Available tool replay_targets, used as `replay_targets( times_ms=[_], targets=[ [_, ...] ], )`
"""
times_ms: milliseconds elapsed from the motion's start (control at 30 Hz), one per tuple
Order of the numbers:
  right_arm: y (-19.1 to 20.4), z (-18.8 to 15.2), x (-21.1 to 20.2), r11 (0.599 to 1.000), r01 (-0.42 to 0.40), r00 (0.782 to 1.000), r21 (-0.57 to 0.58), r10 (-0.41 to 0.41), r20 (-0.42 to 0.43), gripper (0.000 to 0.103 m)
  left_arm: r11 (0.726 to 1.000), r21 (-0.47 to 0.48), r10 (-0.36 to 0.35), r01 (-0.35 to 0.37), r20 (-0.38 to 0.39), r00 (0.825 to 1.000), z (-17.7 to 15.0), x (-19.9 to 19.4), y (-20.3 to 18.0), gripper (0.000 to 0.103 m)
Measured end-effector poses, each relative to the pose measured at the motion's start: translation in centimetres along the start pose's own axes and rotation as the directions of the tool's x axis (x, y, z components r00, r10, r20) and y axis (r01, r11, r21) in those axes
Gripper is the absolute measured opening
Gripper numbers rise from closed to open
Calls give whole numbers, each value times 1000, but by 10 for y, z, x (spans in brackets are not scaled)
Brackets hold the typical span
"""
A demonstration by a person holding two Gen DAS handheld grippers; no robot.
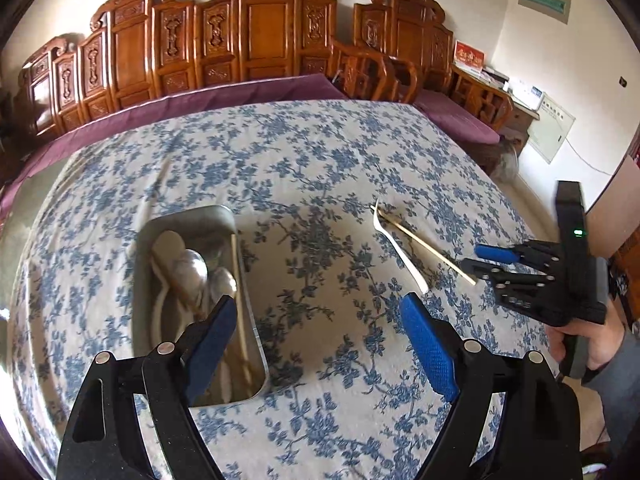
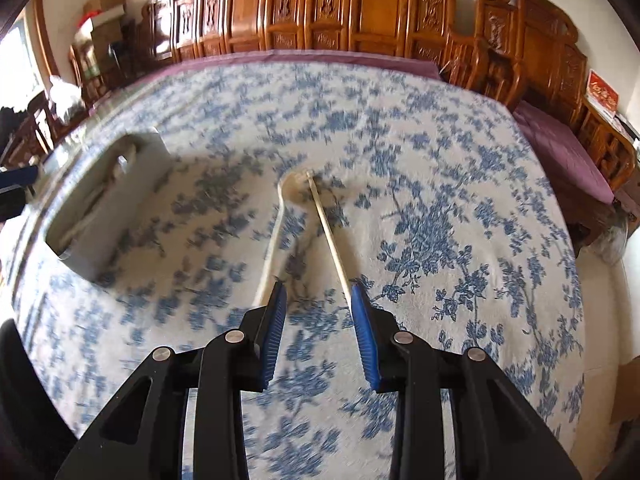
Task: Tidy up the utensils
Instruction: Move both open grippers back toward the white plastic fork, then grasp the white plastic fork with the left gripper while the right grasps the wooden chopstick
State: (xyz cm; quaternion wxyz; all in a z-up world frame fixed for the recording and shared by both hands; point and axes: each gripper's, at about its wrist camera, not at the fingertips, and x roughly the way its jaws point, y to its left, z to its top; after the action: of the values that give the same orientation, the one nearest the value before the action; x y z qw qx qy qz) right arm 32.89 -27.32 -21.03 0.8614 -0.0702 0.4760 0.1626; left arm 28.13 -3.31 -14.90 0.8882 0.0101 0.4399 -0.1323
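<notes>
A: Two grippers, both mine. How's the left gripper (image 1: 316, 312)?

B: Spread wide, nothing between its blue pads (image 1: 428, 344). It hangs over the near end of the metal tray (image 1: 256, 344), one finger above the tray, the other above the tablecloth (image 1: 320, 152).

A: Tray contents?

B: Metal spoons (image 1: 196, 272), a white utensil along the left wall, and a wooden stick (image 1: 240, 300) along the right wall. Blurry, so I can't count them all.

A: Middle of the table?

B: A white spoon (image 1: 396, 252) and one chopstick (image 1: 424, 244) lie loose on the cloth, well apart from the tray. They cross at the far end and fan apart towards me.

A: Right gripper (image 2: 318, 292)?

B: Partly open, gripping nothing. In its own view the spoon handle (image 2: 272, 240) ends just beside the left pad and the chopstick (image 2: 332, 240) runs to the right pad's tip. I can't tell if either touches. From the left view the gripper (image 1: 480, 260) sits at the chopstick's near end, my hand (image 1: 592, 344) on the grip.

A: Background?

B: Carved wooden bench (image 1: 256, 32), purple cushion (image 1: 224, 96).
</notes>
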Motion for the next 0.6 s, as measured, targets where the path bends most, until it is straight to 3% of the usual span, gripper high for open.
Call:
replay_targets(
  times_ms=[267,433,467,600],
  targets=[
    [-11,9,53,999,24,997,-43,-27,-78,35,1000,2,-6,6,-44,999,-3,27,-12,80],
    [-19,16,64,998,9,995,-59,-14,-97,22,1000,13,-5,6,-74,997,-2,45,-23,80],
    [-20,17,65,997,4,995,-71,-11,-104,8,1000,15,-7,8,-77,997,-1,49,-25,80],
    [-24,13,60,994,6,991,-106,-20,-132,6,999,29,-13,16,-96,995,3,68,-41,80]
  ],
)
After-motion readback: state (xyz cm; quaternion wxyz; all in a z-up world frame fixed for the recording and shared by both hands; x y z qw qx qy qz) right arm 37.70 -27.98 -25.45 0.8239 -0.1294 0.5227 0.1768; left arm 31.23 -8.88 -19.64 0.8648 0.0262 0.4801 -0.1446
